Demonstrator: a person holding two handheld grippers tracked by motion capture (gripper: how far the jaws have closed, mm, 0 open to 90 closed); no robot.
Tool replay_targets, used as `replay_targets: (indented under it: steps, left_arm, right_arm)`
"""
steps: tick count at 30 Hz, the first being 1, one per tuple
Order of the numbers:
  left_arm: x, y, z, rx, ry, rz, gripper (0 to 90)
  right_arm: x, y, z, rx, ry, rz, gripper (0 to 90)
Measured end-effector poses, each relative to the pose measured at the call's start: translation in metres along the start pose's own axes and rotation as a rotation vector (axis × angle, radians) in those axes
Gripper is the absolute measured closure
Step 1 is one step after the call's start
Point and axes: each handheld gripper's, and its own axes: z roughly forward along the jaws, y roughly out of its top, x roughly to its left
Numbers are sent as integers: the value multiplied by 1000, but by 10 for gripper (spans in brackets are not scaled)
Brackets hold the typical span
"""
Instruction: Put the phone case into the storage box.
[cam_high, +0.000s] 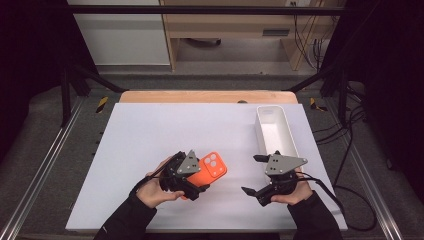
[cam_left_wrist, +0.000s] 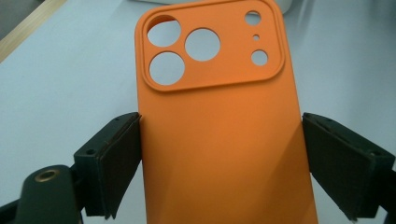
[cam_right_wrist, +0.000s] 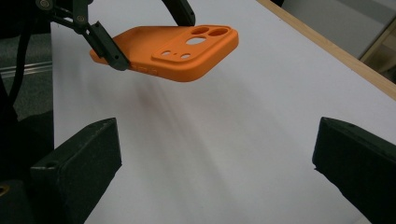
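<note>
I hold the orange phone case (cam_left_wrist: 219, 126) in my left gripper (cam_high: 192, 182), its jaws clenched across the case's width: in the left gripper view a black pad presses on each long edge, and the back of the case faces up with the camera cut-outs at the far end. In the right gripper view the case hangs clear above the white tabletop (cam_right_wrist: 243, 140), tilted a little, with its blurred shadow on the sheet beneath it. In the high view it sits left of centre near my side of the tabletop, and the camera end points away from my left hand (cam_high: 152, 190) toward the middle.

My right gripper (cam_high: 255, 175) is released. Its two jaws stand wide apart with nothing between them, just bare tabletop, and it points toward the case from the right, well apart from it. My right hand (cam_high: 295, 192) holds it low over the near right part of the tabletop.

The one container here is a white rectangular bin (cam_high: 287, 131) on the right side of the tabletop, its long side running away from me. What I can see of its inside is bare white floor and walls. Its near end lies just behind my right gripper, whose grey plate covers that end, so I cannot tell about that corner.
</note>
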Motion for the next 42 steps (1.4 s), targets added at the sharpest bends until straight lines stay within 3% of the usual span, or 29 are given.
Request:
replay_targets:
  steps: [6, 12, 27, 42]
  left_arm:
    - [-4, 1, -1, 6, -6, 35, 135]
    - [-8, 2, -2, 12, -13, 83, 135]
    - [-16, 4, 0, 10, -42, 139, 135]
    - [-21, 15, -6, -6, -62, 205, 136]
  right_arm:
    - [0, 5, 1, 16, 6, -20, 18]
    - [4, 12, 3, 43, 33, -74, 21]
    - [13, 25, 11, 97, 69, -180, 37]
    - [18, 31, 17, 120, 110, -234, 45]
